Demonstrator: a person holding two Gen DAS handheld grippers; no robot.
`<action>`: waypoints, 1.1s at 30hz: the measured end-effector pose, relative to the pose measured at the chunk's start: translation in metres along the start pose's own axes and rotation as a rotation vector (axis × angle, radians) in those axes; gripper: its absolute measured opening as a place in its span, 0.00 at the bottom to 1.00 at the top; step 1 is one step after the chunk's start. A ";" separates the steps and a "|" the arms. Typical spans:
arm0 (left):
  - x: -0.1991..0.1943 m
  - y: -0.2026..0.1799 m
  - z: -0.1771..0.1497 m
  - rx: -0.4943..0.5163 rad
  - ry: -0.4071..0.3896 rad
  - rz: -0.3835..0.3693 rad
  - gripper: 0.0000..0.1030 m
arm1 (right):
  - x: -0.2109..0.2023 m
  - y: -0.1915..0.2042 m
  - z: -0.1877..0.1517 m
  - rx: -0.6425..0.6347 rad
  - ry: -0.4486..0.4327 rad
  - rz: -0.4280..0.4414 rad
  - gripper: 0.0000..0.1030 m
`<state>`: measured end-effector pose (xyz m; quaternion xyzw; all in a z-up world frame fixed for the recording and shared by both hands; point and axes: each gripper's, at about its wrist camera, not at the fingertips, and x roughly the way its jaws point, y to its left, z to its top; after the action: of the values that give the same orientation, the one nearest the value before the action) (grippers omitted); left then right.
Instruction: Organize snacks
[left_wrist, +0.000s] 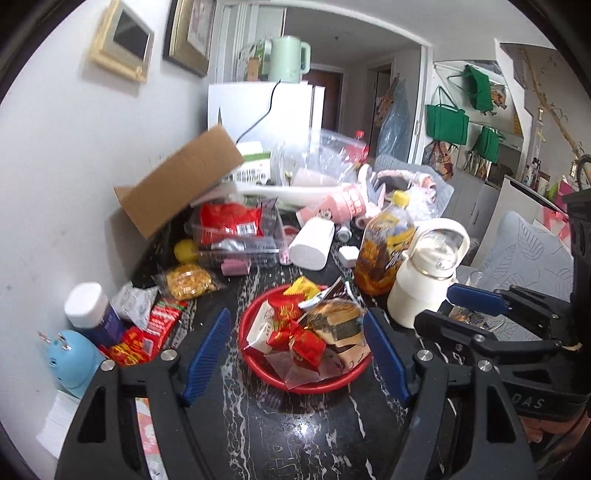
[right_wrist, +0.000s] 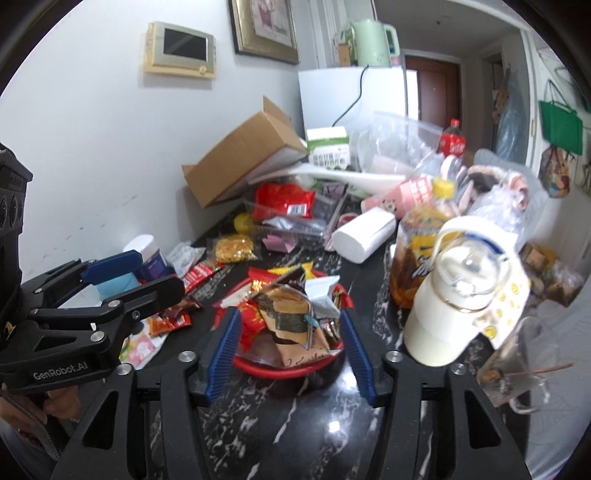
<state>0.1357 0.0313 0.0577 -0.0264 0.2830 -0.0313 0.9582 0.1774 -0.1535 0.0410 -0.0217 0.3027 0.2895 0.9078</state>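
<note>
A red bowl (left_wrist: 332, 386) sits on the black marble table, filled with red candy wrappers (left_wrist: 295, 332), a striped cake packet (left_wrist: 340, 321) and a yellow packet (left_wrist: 303, 288). It also shows in the right wrist view (right_wrist: 280, 371). My left gripper (left_wrist: 295, 350) is open and empty, hovering just in front of the bowl. My right gripper (right_wrist: 288, 350) is open and empty, its blue pads either side of the bowl. Loose snacks lie left of the bowl: red packets (left_wrist: 147, 336), a yellow snack bag (left_wrist: 188, 282) and a white sachet (left_wrist: 133, 301).
A cream flask (left_wrist: 424, 273) and a tea bottle (left_wrist: 384, 251) stand right of the bowl. A glass cup (right_wrist: 517, 369) is at the far right. A cardboard box (left_wrist: 177, 181), a clear tray with a red bag (left_wrist: 236, 229), a white roll (left_wrist: 310, 243) and a blue jar (left_wrist: 96, 314) crowd the back and left.
</note>
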 end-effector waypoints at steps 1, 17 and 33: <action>-0.006 -0.002 0.001 0.005 -0.010 0.005 0.72 | -0.006 0.002 0.000 -0.005 -0.010 -0.005 0.58; -0.086 -0.017 -0.012 0.026 -0.083 0.012 0.78 | -0.107 0.031 -0.017 -0.037 -0.138 -0.111 0.90; -0.095 -0.025 -0.058 0.023 -0.007 -0.021 0.77 | -0.120 0.034 -0.069 0.025 -0.059 -0.150 0.90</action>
<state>0.0236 0.0114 0.0622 -0.0184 0.2788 -0.0446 0.9591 0.0437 -0.2012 0.0563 -0.0242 0.2769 0.2174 0.9357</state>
